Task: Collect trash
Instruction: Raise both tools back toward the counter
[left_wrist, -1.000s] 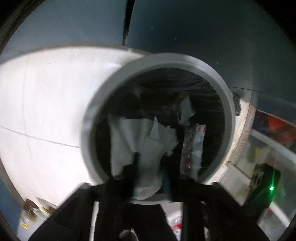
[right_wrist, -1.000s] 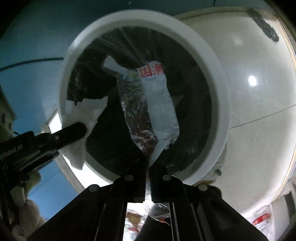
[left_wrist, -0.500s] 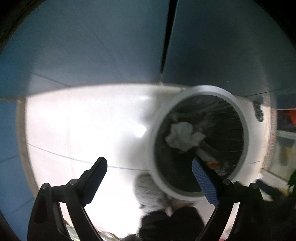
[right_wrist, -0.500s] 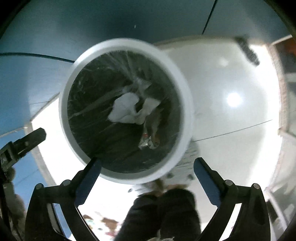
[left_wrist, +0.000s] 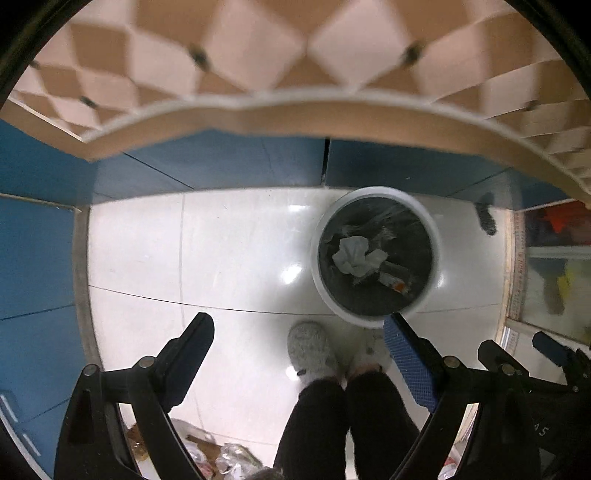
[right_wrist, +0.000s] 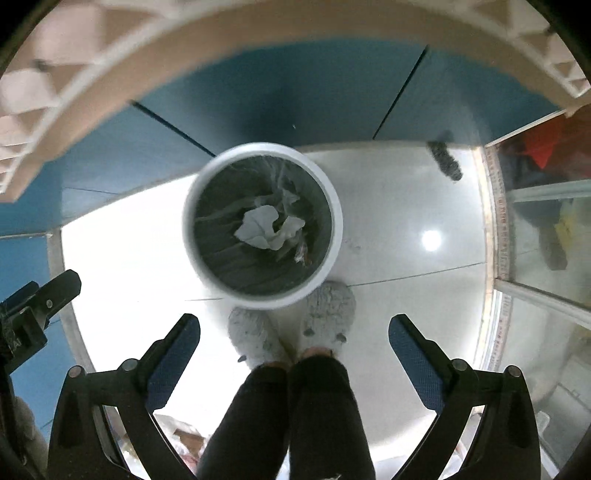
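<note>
A white round trash bin with a black liner stands on the pale tiled floor; it also shows in the right wrist view. Crumpled white paper and a shiny wrapper lie inside it; the paper also shows in the right wrist view. My left gripper is open and empty, high above the floor, left of the bin. My right gripper is open and empty, high above the bin's near side.
The person's legs and grey fuzzy slippers stand next to the bin. Blue cabinet fronts run behind the floor. A table edge with a checkered cloth overhangs at the top. Loose scraps lie on the floor near my left gripper.
Both grippers opened and dropped the paper and the wrapper into the bin. Both then rose well above it, so the table edge has come into view.
</note>
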